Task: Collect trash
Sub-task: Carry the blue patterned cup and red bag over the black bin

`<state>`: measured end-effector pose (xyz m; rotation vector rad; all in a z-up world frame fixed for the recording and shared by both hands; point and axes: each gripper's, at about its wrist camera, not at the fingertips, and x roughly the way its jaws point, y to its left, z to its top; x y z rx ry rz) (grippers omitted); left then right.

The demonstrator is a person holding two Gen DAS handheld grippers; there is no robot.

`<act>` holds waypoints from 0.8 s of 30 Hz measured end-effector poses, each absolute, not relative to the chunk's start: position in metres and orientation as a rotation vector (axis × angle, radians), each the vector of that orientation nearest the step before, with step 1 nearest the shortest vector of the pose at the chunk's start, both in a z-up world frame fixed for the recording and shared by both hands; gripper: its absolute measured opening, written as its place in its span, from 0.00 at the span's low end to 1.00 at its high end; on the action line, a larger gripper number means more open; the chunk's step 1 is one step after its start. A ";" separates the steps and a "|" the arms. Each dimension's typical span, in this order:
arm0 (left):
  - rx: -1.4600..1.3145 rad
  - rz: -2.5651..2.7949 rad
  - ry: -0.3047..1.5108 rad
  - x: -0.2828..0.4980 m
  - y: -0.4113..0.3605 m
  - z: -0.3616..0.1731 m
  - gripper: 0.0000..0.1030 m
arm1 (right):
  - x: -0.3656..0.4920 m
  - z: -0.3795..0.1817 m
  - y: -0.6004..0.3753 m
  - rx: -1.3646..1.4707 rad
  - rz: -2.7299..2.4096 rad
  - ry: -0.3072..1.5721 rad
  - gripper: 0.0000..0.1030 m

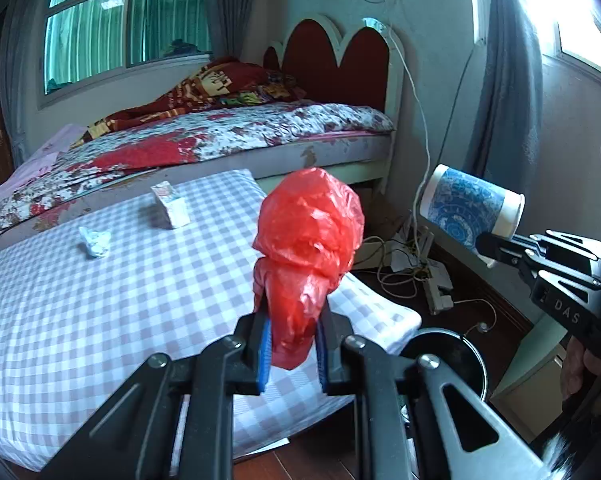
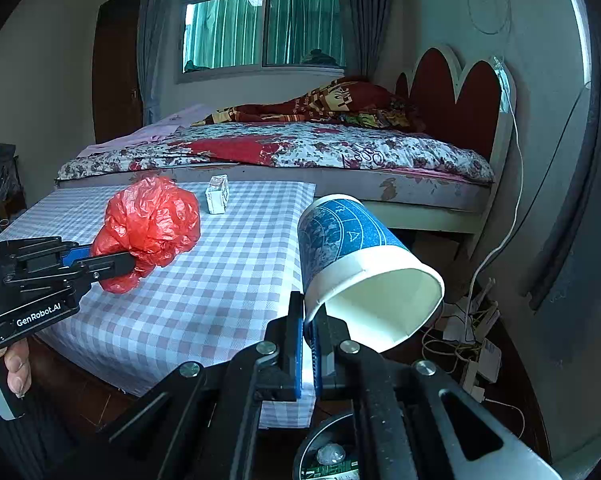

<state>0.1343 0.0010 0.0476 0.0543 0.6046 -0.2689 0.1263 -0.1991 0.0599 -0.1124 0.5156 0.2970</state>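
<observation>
We hold the left gripper (image 1: pixel 292 352) with its jaws clamped on a crumpled red plastic bag (image 1: pixel 308 252), which bulges up and forward from between the blue pads (image 1: pixel 263 354). From the right wrist view the same left gripper (image 2: pixel 112 262) shows from the side, the red bag (image 2: pixel 150 226) lifted above the checkered counter (image 2: pixel 204 288).

Our right gripper (image 2: pixel 308 354) has its jaws pinched shut on the rim of a paper cup (image 2: pixel 356 256), blue-patterned with a white band; the cup is tipped on its side, its open mouth facing down and to the right of the jaws. In the left view the right gripper (image 1: pixel 496 246) holds the cup (image 1: pixel 470 210) out over the floor, beside the counter's edge.

Beyond the left jaws, on the counter, lie a crumpled tissue (image 1: pixel 95 241) to the left and a small white carton (image 1: pixel 171 209) standing further ahead. Directly below the right jaws sits a round black bin (image 2: pixel 332 452) with some scraps inside; it also shows below and right of the left jaws (image 1: pixel 448 356). A bed (image 1: pixel 220 140) with a floral cover stands behind the counter, and tangled cables (image 1: pixel 412 268) lie on the floor near the wall.
</observation>
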 end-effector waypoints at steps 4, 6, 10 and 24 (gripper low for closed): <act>0.065 -0.307 0.623 0.135 -0.018 0.040 0.18 | 0.118 0.056 -0.216 -0.104 0.275 0.514 0.04; 0.073 -0.327 0.629 0.134 -0.030 0.037 0.18 | 0.114 0.053 -0.224 -0.100 0.264 0.515 0.04; 0.089 -0.373 0.642 0.131 -0.050 0.032 0.18 | 0.107 0.044 -0.238 -0.097 0.244 0.537 0.04; 0.159 -0.529 0.724 0.118 -0.116 0.003 0.18 | 0.087 0.014 -0.292 -0.083 0.166 0.610 0.04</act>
